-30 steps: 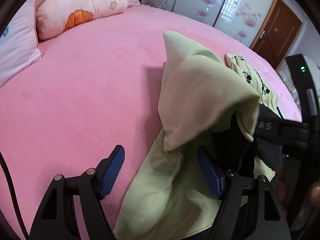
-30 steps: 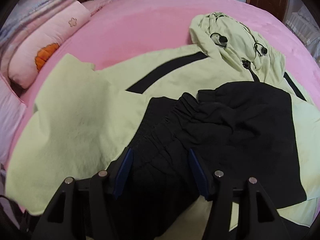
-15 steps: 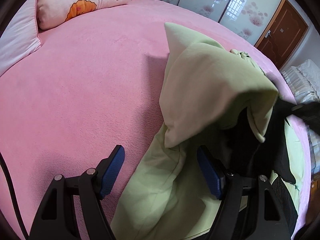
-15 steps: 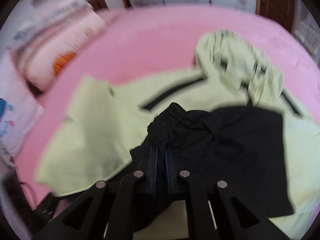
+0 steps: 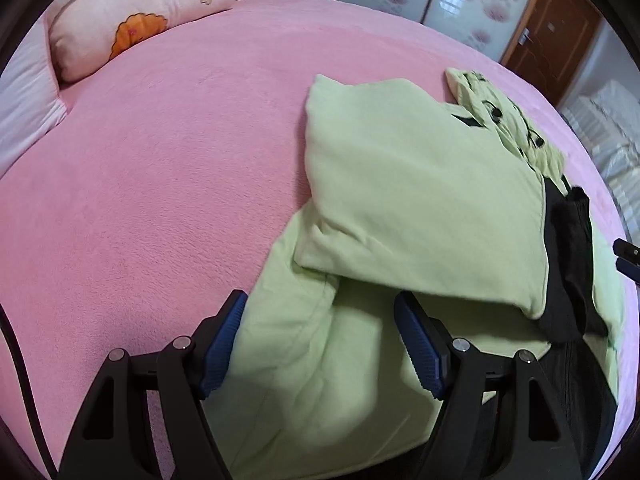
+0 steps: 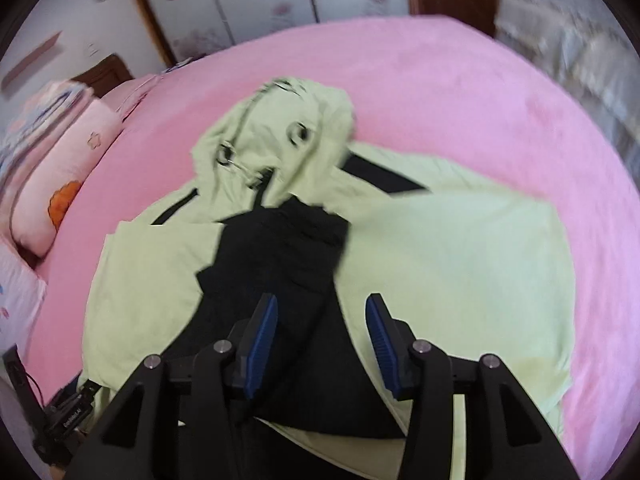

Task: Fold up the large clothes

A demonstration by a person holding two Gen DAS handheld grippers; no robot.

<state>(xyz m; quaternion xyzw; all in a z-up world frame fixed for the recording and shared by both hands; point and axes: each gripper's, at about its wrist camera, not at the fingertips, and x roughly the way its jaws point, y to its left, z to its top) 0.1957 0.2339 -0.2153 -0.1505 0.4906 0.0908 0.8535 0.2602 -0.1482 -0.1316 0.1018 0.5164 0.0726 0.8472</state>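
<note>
Looking down both wrists, I see the light green hoodie spread on the pink bed, its black-lined sleeve folded across the middle. My left gripper hangs spread above the hem, pinching nothing. My right gripper is opening; no cloth is caught between its 2 pads.

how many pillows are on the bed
2 that show: a pink pillow with an orange flower at the head of the bed, and a paler one beside it. Others may be out of view.
</note>
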